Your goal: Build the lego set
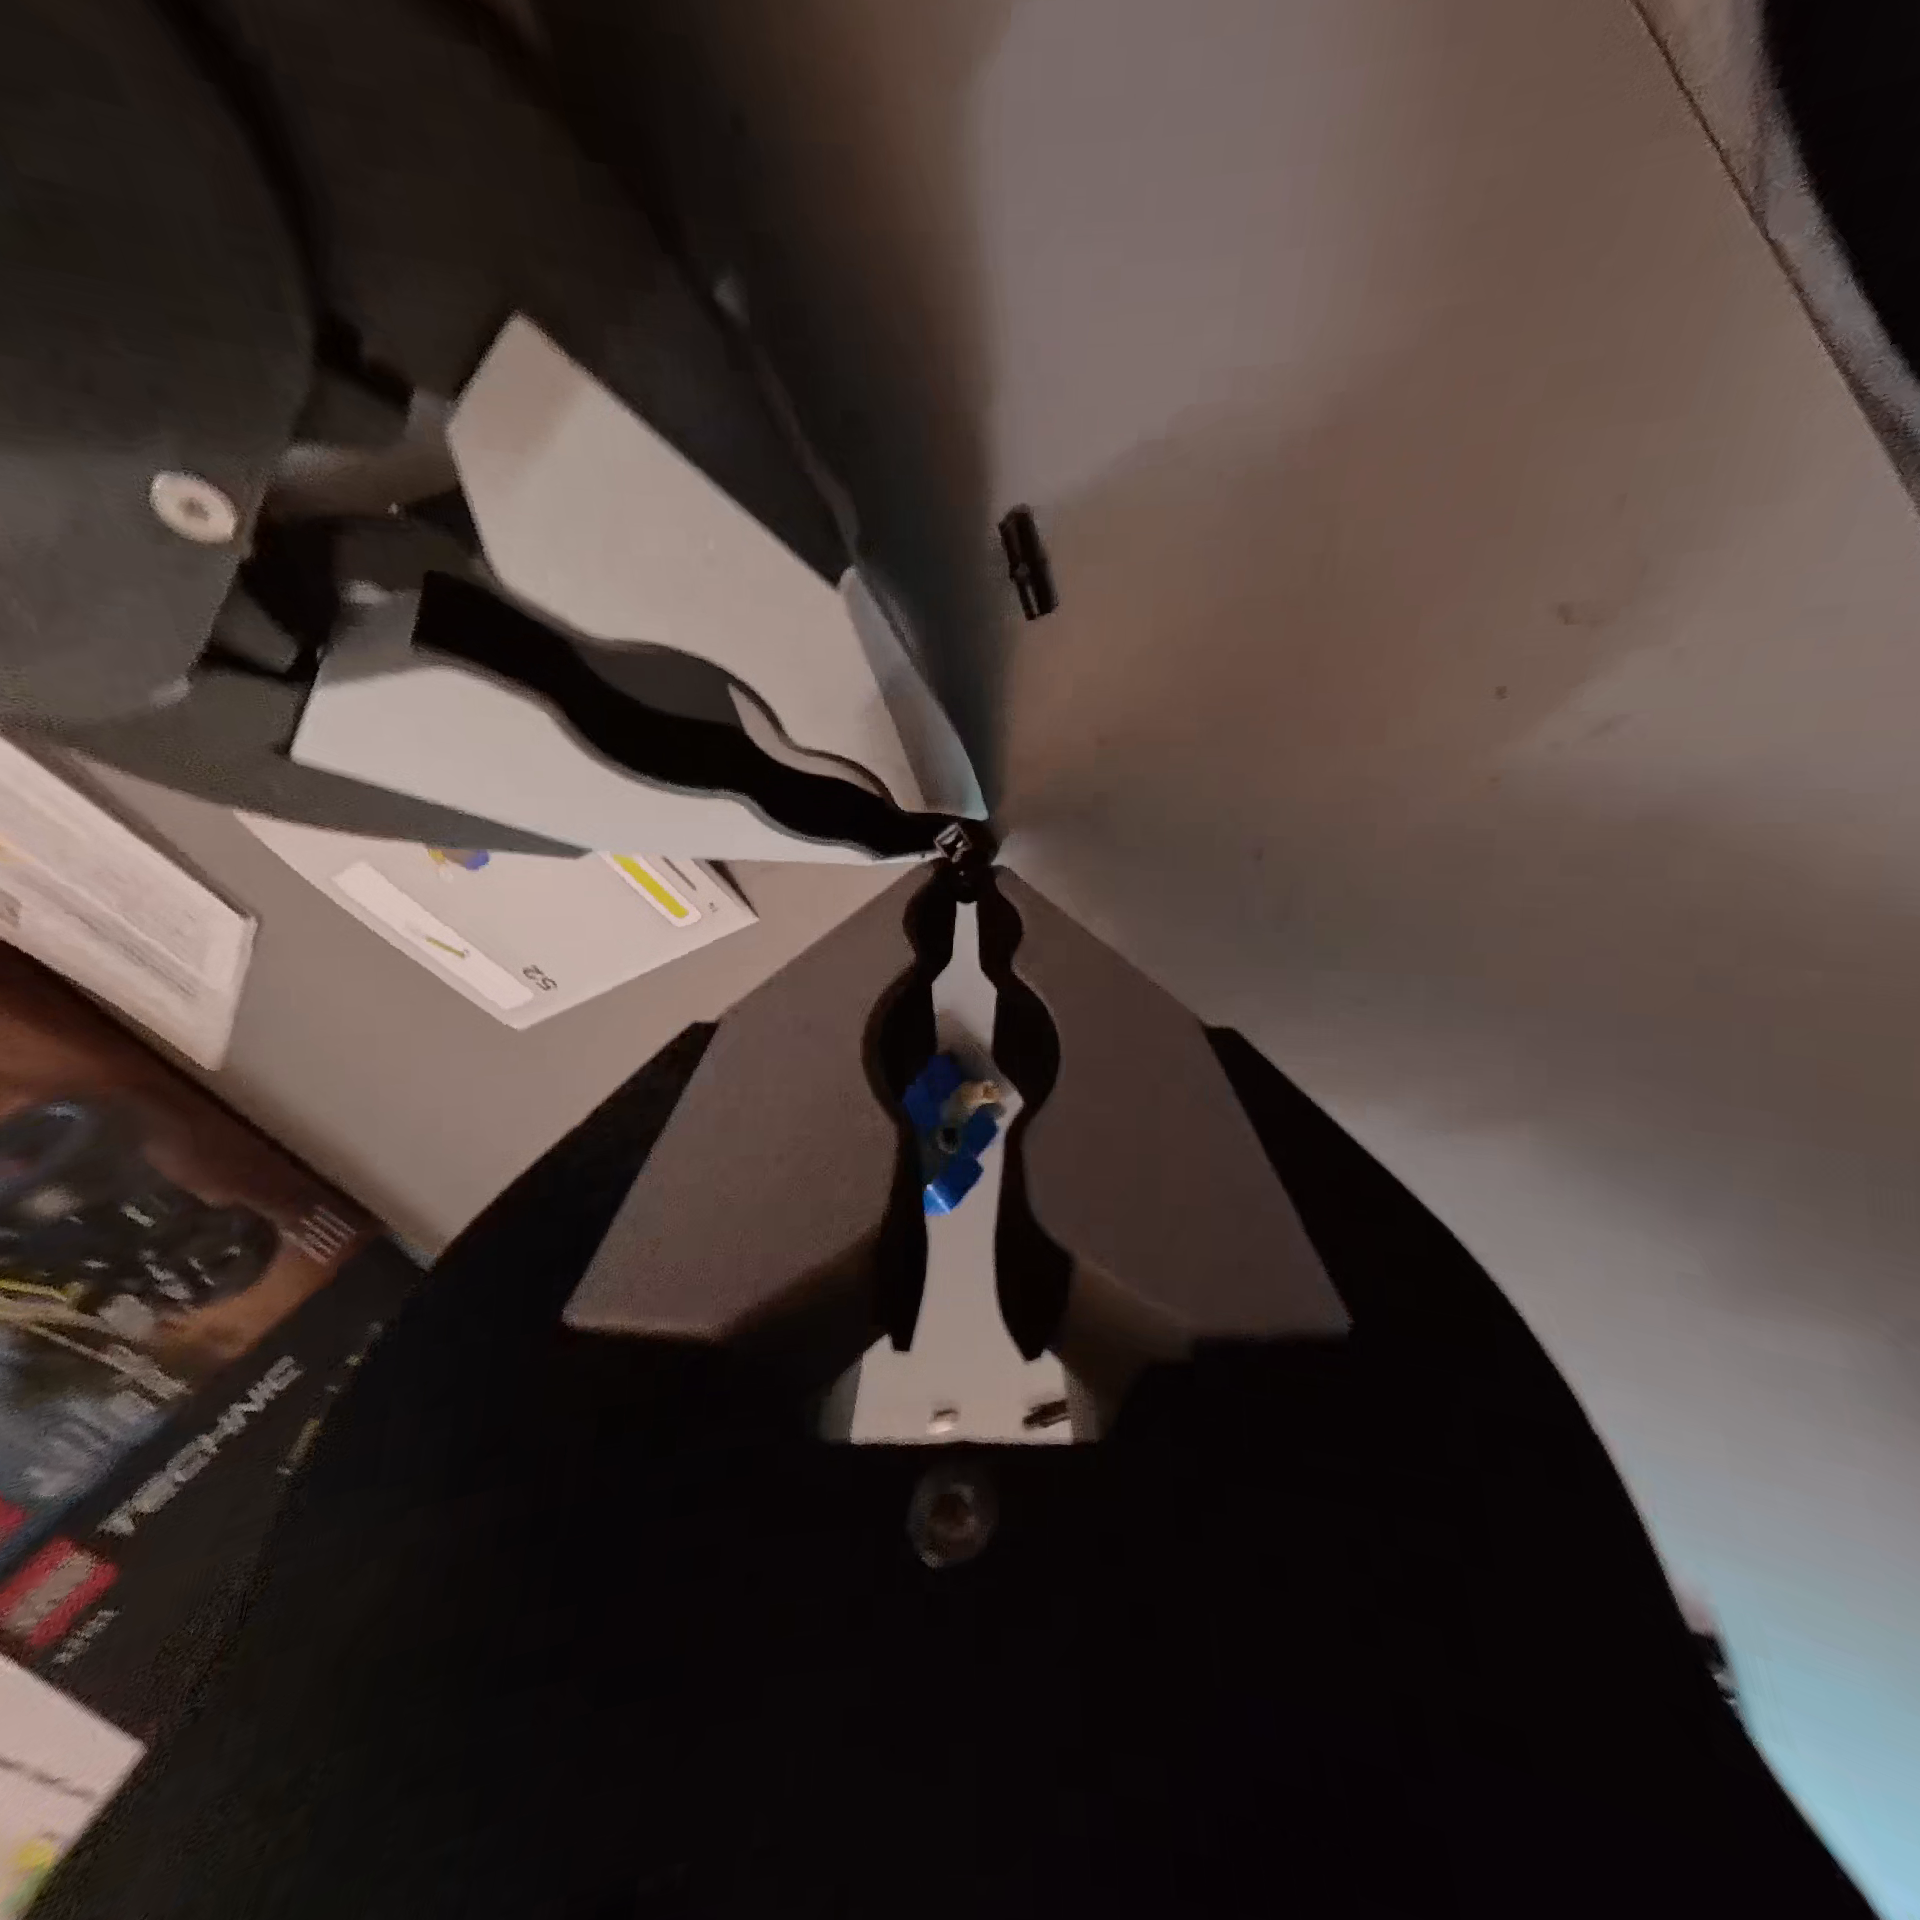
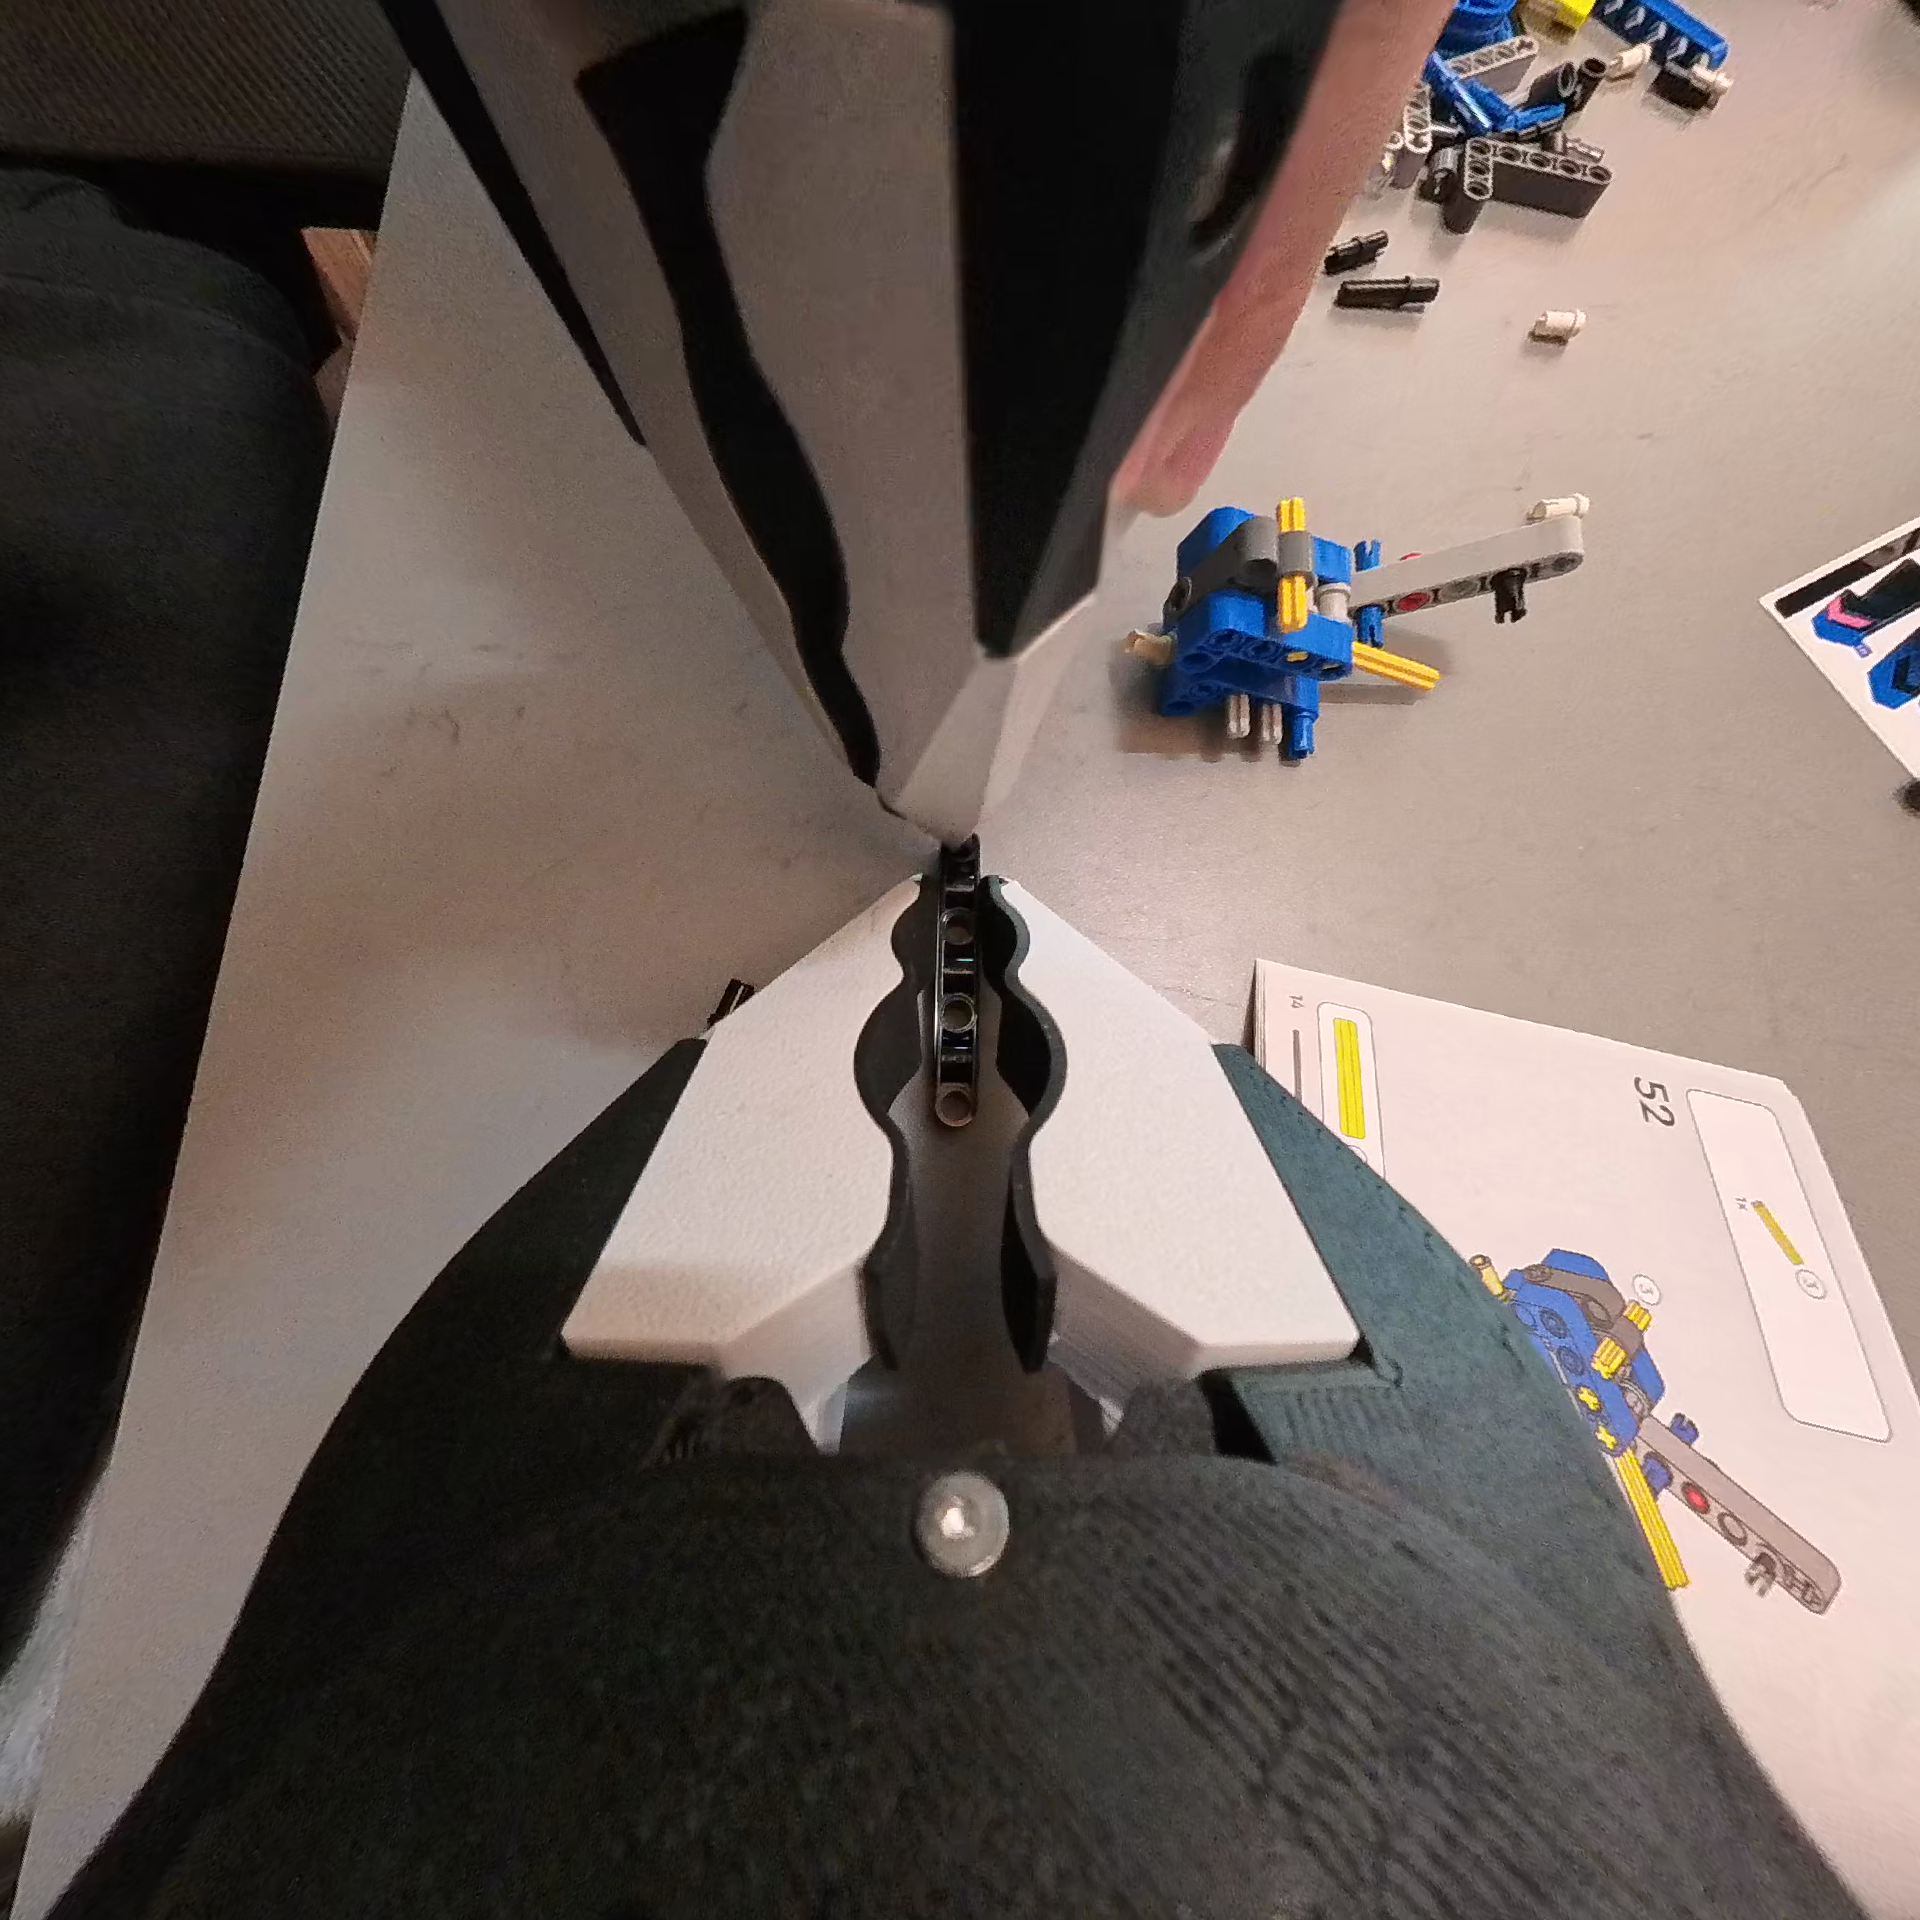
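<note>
My right gripper (image 2: pixel 958 883) is shut on a black beam with holes (image 2: pixel 956 997), which lies along its white fingers and sticks out a little past the tips. My left gripper (image 1: pixel 961 883) has its jaws together, and its tips meet the beam's free end (image 1: pixel 956 844). I cannot tell whether it pinches anything. In the right wrist view the left gripper (image 2: pixel 940 826) comes down from above. In the left wrist view the right gripper (image 1: pixel 935 831) comes in from the upper left. The blue, yellow and grey lego assembly (image 2: pixel 1278 623) lies on the grey table, to the right of both grippers.
An open instruction booklet (image 2: pixel 1558 1195) lies at the right. A pile of loose blue and black parts (image 2: pixel 1507 125) and single black pins (image 2: pixel 1382 291) lie at the far right. One black pin (image 1: pixel 1027 561) lies near the table edge. The set's box (image 1: pixel 156 1351) is at the left. Less than 4 cm separates the two grippers' tips. The black pin (image 1: pixel 1027 561) sits 5 cm or so from the ends of my right fingers.
</note>
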The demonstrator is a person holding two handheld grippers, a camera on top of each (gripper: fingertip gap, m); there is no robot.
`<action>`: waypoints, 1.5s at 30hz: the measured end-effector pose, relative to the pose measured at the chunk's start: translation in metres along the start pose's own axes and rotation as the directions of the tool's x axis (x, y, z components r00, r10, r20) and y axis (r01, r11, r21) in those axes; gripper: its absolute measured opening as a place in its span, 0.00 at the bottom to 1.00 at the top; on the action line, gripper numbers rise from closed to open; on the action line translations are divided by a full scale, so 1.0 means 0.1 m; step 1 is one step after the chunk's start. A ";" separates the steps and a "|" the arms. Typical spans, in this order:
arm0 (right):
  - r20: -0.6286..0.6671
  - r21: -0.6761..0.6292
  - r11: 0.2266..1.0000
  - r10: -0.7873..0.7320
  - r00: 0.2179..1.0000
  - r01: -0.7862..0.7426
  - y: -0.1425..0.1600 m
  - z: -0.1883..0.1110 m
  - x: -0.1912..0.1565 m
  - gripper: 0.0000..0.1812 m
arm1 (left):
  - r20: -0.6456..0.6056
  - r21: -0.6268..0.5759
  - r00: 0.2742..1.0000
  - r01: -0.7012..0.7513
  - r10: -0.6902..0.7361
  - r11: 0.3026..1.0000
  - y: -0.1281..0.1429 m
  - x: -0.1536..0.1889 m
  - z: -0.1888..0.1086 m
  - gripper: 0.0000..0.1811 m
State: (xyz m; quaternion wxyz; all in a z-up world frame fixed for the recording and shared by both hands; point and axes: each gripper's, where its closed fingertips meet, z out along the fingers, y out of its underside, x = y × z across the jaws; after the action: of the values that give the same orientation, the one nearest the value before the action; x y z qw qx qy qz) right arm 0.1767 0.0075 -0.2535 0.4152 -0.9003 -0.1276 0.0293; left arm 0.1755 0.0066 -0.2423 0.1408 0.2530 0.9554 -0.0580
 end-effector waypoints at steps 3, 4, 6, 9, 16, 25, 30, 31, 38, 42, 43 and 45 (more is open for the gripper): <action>0.000 0.000 1.000 0.000 1.000 0.000 0.00 0.00 0.00 0.04 | -0.008 0.003 0.996 -0.088 0.088 0.996 -0.05 0.01 0.02 0.00; 0.002 0.000 1.000 0.001 1.000 -0.001 0.00 0.00 0.00 0.04 | -0.023 0.010 0.996 -0.084 0.084 0.996 -0.06 0.02 0.03 0.00; 0.004 -0.001 1.000 0.004 1.000 -0.004 0.00 0.00 0.00 0.04 | -0.080 0.051 0.997 -0.017 0.021 0.999 -0.06 0.02 0.03 0.00; 0.000 0.000 1.000 0.000 1.000 0.000 0.00 0.00 0.00 0.04 | -0.131 0.152 0.988 0.099 -0.079 0.983 -0.06 0.02 0.02 0.00; 0.007 -0.001 1.000 0.007 1.000 -0.007 0.00 0.00 0.00 0.04 | -0.181 0.416 0.894 0.448 -0.411 0.791 -0.09 -0.02 0.01 0.00; 0.013 0.000 1.000 0.010 1.000 -0.010 0.00 0.00 0.00 0.04 | -0.167 0.606 0.806 0.539 -0.568 0.586 -0.04 -0.04 -0.02 0.00; 0.012 0.000 1.000 0.009 1.000 -0.009 0.00 0.00 0.00 0.04 | -0.175 0.626 0.806 0.534 -0.565 0.568 -0.03 -0.03 -0.04 0.00; 0.012 0.000 1.000 0.009 1.000 -0.009 0.00 0.00 0.00 0.04 | -0.174 0.625 0.807 0.534 -0.565 0.570 -0.03 -0.03 -0.03 0.00; 0.013 0.000 1.000 0.010 1.000 -0.010 0.00 0.00 0.00 0.04 | -0.140 0.602 0.824 0.511 -0.548 0.613 -0.02 -0.04 -0.02 0.00; 0.016 0.000 1.000 0.012 1.000 -0.012 0.00 0.00 0.00 0.04 | -0.222 0.621 0.782 0.574 -0.582 0.534 -0.02 -0.04 -0.02 0.00; 0.015 0.000 1.000 0.011 1.000 -0.011 0.00 0.00 0.00 0.04 | -0.242 0.627 0.770 0.589 -0.591 0.510 -0.02 -0.04 -0.02 0.00; 0.014 0.000 1.000 0.011 1.000 -0.011 0.00 0.00 0.00 0.04 | -0.251 0.635 0.761 0.596 -0.598 0.492 -0.01 -0.03 -0.02 0.00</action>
State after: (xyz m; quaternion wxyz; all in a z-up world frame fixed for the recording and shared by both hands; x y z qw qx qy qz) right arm 0.1765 0.0074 -0.2537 0.4141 -0.9007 -0.1257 0.0378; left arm 0.1776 0.0046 -0.2396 0.0100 -0.0604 0.8911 -0.4496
